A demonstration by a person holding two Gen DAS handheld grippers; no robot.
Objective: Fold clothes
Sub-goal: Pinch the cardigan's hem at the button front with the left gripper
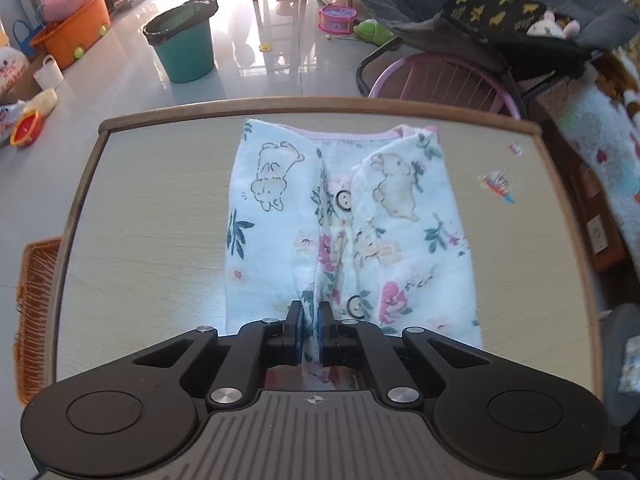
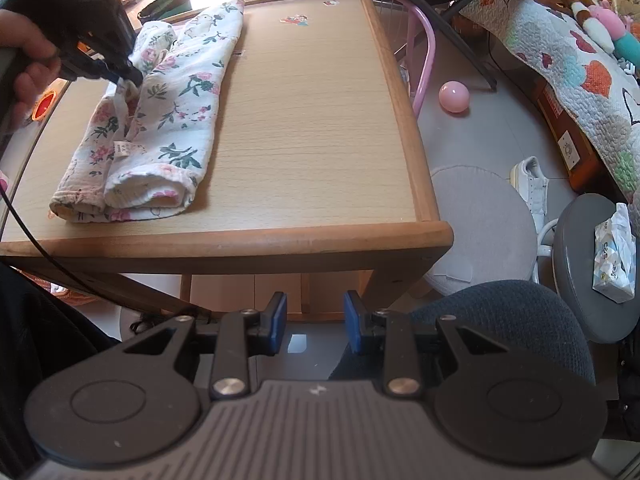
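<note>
The left claw (image 1: pixel 311 330) is pinched shut on a raised fold of the floral garment (image 1: pixel 360 232), which lies on the wooden surface (image 1: pixel 152 216). The right claw (image 2: pixel 315 322) hangs part open and empty off the near edge. Around: a green bin (image 1: pixel 186 46), a pink ball (image 2: pixel 454 97), perhaps a quilted bed (image 2: pixel 568 64)

Blazing daylight pouring in from the far end, blowing out to white up top in both views. Glaring off the glossy floor (image 1: pixel 256 52). Counter (image 2: pixel 312 128) sitting evenly lit, soft shadows only. Fisheye bending the edges hard, corners going dark. Slightly smearing on the hand (image 2: pixel 24 60) at left.
</note>
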